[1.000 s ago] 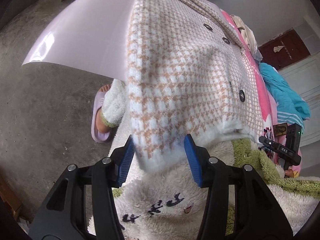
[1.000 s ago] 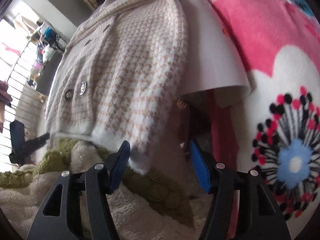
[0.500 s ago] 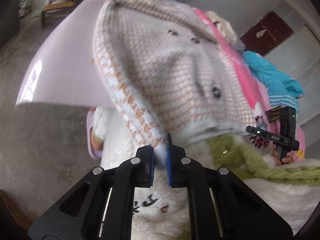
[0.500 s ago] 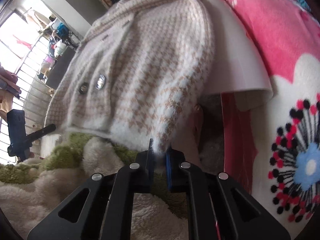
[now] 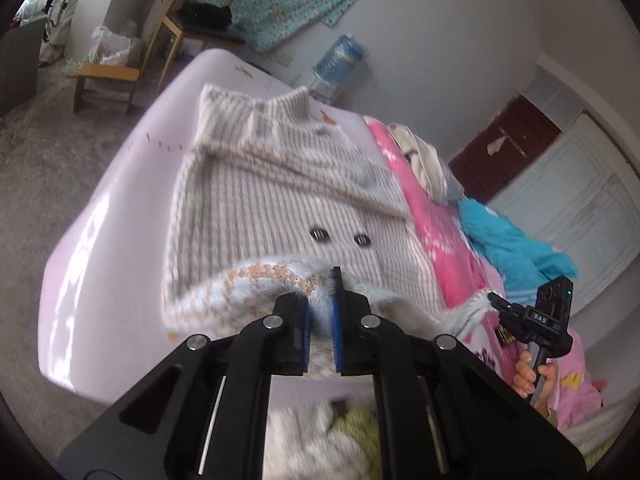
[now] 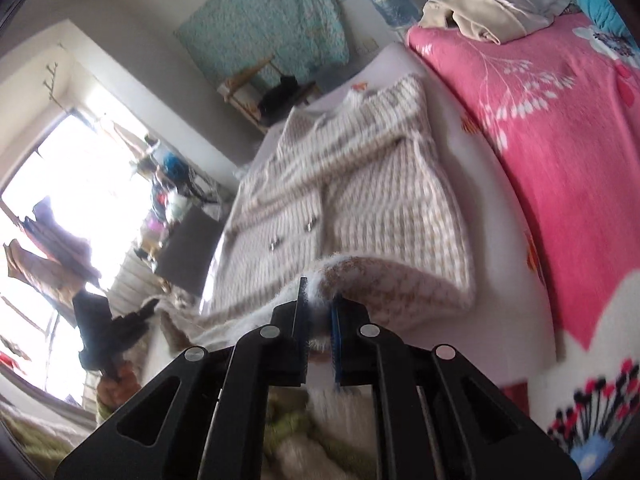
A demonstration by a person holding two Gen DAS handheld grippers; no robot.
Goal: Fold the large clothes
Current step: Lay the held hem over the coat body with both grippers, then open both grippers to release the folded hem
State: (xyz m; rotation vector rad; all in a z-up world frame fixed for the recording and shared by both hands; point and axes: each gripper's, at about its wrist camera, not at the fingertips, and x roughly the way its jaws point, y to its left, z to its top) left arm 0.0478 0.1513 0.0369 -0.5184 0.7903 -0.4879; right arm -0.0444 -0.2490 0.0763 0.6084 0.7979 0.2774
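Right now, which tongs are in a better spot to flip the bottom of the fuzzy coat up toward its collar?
Neither alone, probably both together. The left tongs and the right tongs are each shut on a corner of the coat hem, already raised above the lilac board.

The left tongs (image 5: 320, 320) pinch the fuzzy hem of the checked cardigan (image 5: 280, 200), lifted off the bed (image 5: 100, 240). At far right (partly blurred) the right tongs (image 5: 496, 300) grip the hem's other corner.

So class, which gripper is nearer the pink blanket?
Right. The right gripper holds the coat hem beside the pink blanket; the left gripper holds the hem's far end.
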